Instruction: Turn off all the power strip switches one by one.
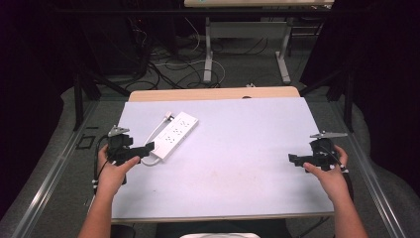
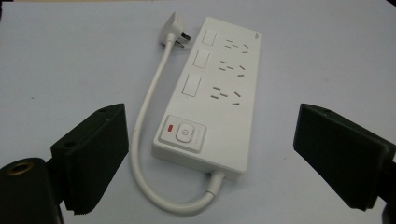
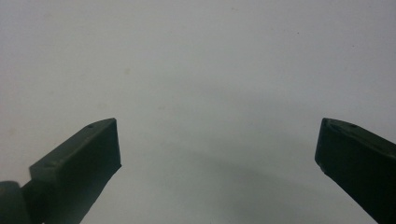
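Left claw [image 2: 210, 154] sits nearest, jaws spread wide, nothing between the pads; power strip [image 2: 212, 93] lies just ahead of it, untouched. Strip is white, flat on the pale worktop [image 1: 237, 148], left half, angled with its switch end toward the left claw [image 1: 148, 147]. Short white cord [image 2: 144, 140] loops out of the near end, runs alongside the strip, and ends in the plug [image 2: 175, 30] resting by the far end. Right claw [image 1: 293, 159] is well apart at the right edge of the worktop, jaws also wide open and empty, with bare worktop surface under it in the right gripper view [image 3: 219, 158].
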{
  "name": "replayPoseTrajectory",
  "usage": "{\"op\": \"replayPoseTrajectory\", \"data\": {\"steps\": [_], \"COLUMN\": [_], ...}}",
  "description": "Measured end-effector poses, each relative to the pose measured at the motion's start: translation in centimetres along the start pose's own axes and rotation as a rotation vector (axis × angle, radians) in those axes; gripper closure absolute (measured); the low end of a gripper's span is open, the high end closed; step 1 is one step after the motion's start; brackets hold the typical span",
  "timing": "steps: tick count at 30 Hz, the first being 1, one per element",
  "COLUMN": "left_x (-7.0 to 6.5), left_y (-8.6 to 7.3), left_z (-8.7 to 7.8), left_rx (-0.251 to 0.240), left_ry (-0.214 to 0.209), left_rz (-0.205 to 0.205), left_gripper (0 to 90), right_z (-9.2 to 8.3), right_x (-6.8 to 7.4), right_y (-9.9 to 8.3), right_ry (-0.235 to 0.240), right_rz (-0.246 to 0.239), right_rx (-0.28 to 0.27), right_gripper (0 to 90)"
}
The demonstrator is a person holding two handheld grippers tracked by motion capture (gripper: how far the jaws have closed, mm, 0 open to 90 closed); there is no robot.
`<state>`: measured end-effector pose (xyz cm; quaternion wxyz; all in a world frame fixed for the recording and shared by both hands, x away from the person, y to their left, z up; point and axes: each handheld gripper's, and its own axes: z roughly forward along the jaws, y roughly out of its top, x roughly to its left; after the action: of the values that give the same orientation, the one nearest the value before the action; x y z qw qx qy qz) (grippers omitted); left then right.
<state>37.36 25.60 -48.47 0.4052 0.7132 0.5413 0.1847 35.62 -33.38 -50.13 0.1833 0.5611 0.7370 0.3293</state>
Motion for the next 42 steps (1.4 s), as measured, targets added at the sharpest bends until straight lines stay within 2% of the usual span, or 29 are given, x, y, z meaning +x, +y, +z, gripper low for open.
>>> {"op": "replayPoseTrajectory", "data": {"steps": [2, 7, 9, 10, 11, 17, 27, 33, 36, 42], "left_x": [0.3, 0.6, 0.7, 0.7, 0.8, 1.0, 1.1, 1.1, 1.2, 1.3], "left_y": [0.0, 0.1, 0.4, 0.4, 0.4, 1.3, 3.0, 3.6, 3.9, 4.4], "left_z": [-0.1, -0.2, -0.2, -0.2, 0.0, 0.8, 1.9, 2.5, 2.8, 3.3], "left_rx": [-0.005, 0.005, 0.025, 0.025, 0.019, 0.056, 0.055, 0.064, 0.067, 0.069], "left_ry": [0.002, 0.019, 0.020, 0.020, 0.028, 0.043, 0.039, 0.037, 0.032, 0.032], "left_rz": [0.001, -0.003, 0.005, 0.005, 0.024, 0.065, 0.094, 0.092, 0.086, 0.082], "left_gripper": [11.0, 16.1, 16.5, 17.2, 17.5, 20.6, 22.9, 24.0, 25.8, 31.5], "right_z": [0.0, -0.1, -0.1, -0.1, 0.0, -0.1, 0.2, 0.4, 0.4, 0.4], "right_x": [0.3, 1.1, 1.1, 1.1, 1.1, 1.1, 1.0, 1.2, 1.2, 1.3], "right_y": [0.0, 0.2, 0.2, 0.1, 0.1, 0.1, 0.0, -0.1, -0.2, -0.1], "right_ry": [-0.011, 0.001, -0.002, -0.006, -0.004, -0.003, 0.003, 0.007, 0.007, 0.010], "right_rz": [-0.021, -0.043, -0.049, -0.045, -0.043, -0.043, -0.040, -0.036, -0.047, -0.040], "right_rx": [-0.001, -0.011, -0.017, -0.015, -0.014, -0.025, -0.016, -0.006, -0.007, -0.007], "right_gripper": [0.0, 0.0, 0.0, 0.0, 0.0, 0.0, 0.1, 0.1, 0.1, 0.2]}}
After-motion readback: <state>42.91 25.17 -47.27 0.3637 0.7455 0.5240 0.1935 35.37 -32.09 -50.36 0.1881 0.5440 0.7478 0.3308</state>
